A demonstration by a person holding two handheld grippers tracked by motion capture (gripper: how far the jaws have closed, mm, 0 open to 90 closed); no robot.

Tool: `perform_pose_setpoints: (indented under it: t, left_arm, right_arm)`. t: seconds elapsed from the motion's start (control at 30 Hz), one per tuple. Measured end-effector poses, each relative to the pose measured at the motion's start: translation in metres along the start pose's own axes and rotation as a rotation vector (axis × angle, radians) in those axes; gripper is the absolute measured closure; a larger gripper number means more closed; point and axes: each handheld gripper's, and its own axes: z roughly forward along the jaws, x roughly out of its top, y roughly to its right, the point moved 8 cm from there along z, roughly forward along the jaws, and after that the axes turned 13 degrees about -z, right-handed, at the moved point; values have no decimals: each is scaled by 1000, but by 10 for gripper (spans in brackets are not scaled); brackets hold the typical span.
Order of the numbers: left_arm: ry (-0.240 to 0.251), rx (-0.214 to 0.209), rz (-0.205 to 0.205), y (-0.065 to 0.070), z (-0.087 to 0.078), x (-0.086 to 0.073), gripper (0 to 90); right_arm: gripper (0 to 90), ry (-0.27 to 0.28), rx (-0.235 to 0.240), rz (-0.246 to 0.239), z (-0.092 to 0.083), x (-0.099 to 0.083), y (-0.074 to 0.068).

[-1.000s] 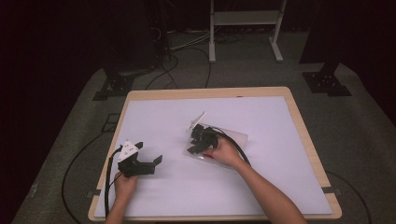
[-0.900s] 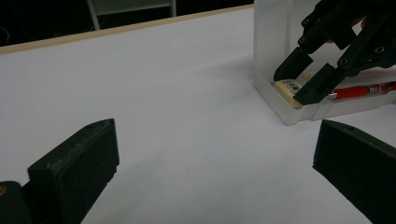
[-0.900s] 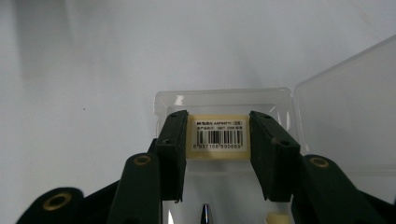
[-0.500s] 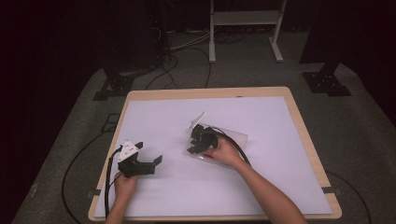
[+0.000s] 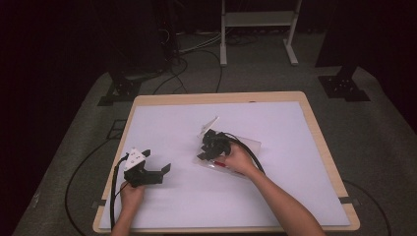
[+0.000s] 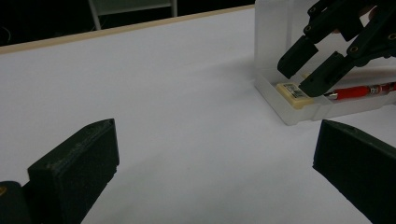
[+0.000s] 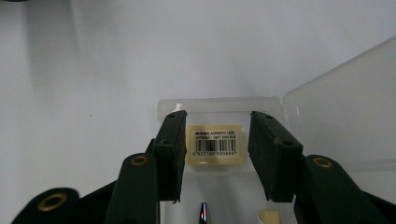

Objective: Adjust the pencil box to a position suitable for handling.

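While one eraser (image 7: 215, 144) and one red pen (image 6: 359, 91) fill one clear box (image 6: 273, 56).

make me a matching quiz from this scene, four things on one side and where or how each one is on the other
Things:
1. eraser
2. red pen
3. left tool
4. box lid

States:
a. lies along the clear box, beside the eraser
b. wide open over bare table
c. swung open, standing up
d. at the end of the box, between the right tool's jaws, not pressed

Pairs: 1-d, 2-a, 3-b, 4-c
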Motion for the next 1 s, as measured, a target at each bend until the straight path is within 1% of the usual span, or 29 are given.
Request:
perform_pose_setpoints:
  t: [0.07,0.17,0.27,0.4,0.47,0.5,0.53,0.6,0.63,0.67,0.7,0.73,0.77,0.9,1.0]
  left_arm:
    - [0,1,0,0,0,0,0]
    - [0,1,0,0,0,0,0]
    - [4,1,-2,0,0,0,0]
    - [1,3,0,-1,0,0,0]
    - [1,3,-3,0,0,0,0]
    - [0,3,-3,0,0,0,0]
    - [-1,4,-2,0,0,0,0]
    - [0,3,-1,0,0,0,0]
    - [-1,3,-3,-1,0,0,0]
    - [-1,3,-3,-1,0,0,0]
    - [2,4,-12,-2,-1,0,0]
    - [4,4,-13,-2,-1,0,0]
    - [5,3,-7,-2,0,0,0]
    - [4,5,-3,-1,0,0,0]
    - [3,4,-5,-1,0,0,0]
  right_arm:
    - [559,6,2,5,-2,1,-1]
    - [553,10,5,-5,-7,1,-3]
    - [549,13,15,3,-10,1,-5]
    - [529,22,19,3,-17,-1,-9]
    - [522,26,17,-7,-21,-3,-10]
    - [520,28,19,-2,-24,-4,-12]
    - [519,31,18,-11,-26,-5,-12]
    - [512,31,13,-4,-31,-8,-14]
    - [508,36,14,-13,-33,-10,-14]
    - [507,41,14,-2,-35,-11,-16]
    - [505,41,12,-16,-38,-14,-16]
    - [504,36,11,0,-39,-16,-18]
    - [503,42,7,-6,-42,-18,-18]
    - [502,46,4,2,-50,-25,-20]
    - [499,63,3,3,-56,-29,-19]
